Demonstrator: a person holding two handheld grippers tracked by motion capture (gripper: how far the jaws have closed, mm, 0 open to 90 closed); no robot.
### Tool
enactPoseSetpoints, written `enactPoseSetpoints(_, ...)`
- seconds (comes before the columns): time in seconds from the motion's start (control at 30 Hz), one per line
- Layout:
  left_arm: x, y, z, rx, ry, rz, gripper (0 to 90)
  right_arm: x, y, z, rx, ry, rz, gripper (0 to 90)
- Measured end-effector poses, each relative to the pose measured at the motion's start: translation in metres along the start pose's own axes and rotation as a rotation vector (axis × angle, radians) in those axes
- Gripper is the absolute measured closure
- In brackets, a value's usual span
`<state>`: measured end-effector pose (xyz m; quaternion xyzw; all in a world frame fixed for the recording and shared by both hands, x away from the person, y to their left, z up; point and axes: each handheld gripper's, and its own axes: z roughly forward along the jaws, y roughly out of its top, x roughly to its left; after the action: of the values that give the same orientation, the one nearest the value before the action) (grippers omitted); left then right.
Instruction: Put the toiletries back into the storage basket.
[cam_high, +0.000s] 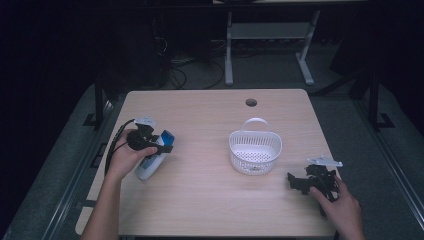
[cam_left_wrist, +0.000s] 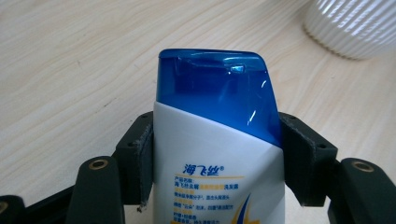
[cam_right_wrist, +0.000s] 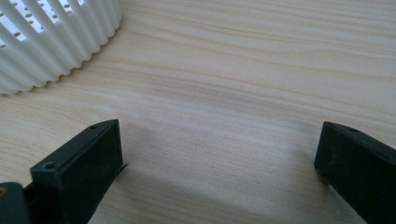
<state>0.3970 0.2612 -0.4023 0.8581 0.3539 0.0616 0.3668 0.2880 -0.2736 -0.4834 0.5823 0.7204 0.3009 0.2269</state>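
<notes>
Left tool (cam_left_wrist: 217, 158) clamps bottle (cam_left_wrist: 219, 140); bottle base cut off.

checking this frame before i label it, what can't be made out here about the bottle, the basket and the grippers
- White plastic bottle with blue cap: lower body cut off by the bottom edge in the left gripper view; in the high view the left gripper and hand cover much of it.
- Small print on the bottle label: too small to read.
- White slotted plastic basket: cut off by the frame edges in both gripper views.
- Right gripper: small and dark in the high view, partly under the hand.
</notes>
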Motion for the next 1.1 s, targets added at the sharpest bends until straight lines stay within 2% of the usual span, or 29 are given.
enactPoseSetpoints(0.1,0.001,-0.002,-0.003,-0.017,-0.011,0.005,36.2,0.0,0.0,0.0,0.0,0.0,0.0,0.5)
enactPoseSetpoints(0.33,0.003,-0.008,-0.016,-0.091,-0.052,-0.004,36.3,0.0,0.0,0.0,0.0,0.0,0.0,0.5)
enactPoseSetpoints(0.47,0.004,-0.01,-0.022,-0.146,-0.086,0.007,36.4,0.0,0.0,0.0,0.0,0.0,0.0,0.5)
enactPoseSetpoints(0.63,0.004,-0.011,-0.028,-0.188,-0.114,0.021,36.5,0.0,0.0,0.0,0.0,0.0,0.0,0.5)
enactPoseSetpoints(0.67,0.004,-0.01,-0.03,-0.211,-0.123,0.033,36.5,0.0,0.0,0.0,0.0,0.0,0.0,0.5)
enactPoseSetpoints(1.1,0.001,-0.008,-0.041,-0.295,-0.175,0.044,36.6,0.0,0.0,0.0,0.0,0.0,0.0,0.5)
